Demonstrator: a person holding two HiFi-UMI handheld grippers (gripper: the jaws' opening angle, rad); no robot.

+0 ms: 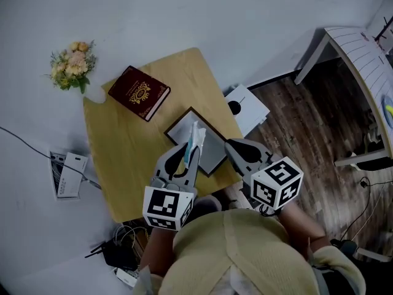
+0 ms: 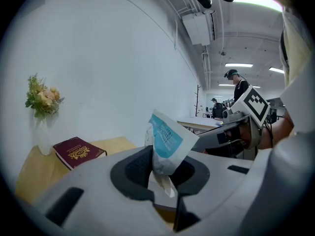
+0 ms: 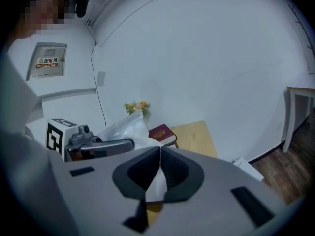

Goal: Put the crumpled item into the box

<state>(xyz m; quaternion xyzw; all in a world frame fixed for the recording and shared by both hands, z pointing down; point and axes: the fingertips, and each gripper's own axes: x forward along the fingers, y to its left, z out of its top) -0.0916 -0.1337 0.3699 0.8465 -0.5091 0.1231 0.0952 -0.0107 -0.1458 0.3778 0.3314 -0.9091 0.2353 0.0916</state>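
Observation:
A crumpled white and blue packet (image 1: 196, 136) sticks up from my left gripper (image 1: 190, 149), which is shut on its lower end. In the left gripper view the packet (image 2: 165, 144) stands pinched between the dark pads of that gripper (image 2: 160, 170). It hangs over the near edge of a shallow dark-rimmed box (image 1: 214, 151) on the wooden table (image 1: 132, 152). Just right of the box, my right gripper (image 1: 236, 146) has its jaws shut together with nothing between them; its own view shows the pads of the right gripper (image 3: 160, 156) touching. The left gripper and packet (image 3: 125, 124) show there too.
A dark red book (image 1: 139, 92) lies at the table's far side, and a vase of flowers (image 1: 73, 63) stands at its far left corner. A white carton (image 1: 247, 106) sits on the floor beyond the table. Cables (image 1: 120, 251) and a leaflet (image 1: 67, 174) lie left; a white table (image 1: 359, 54) stands right.

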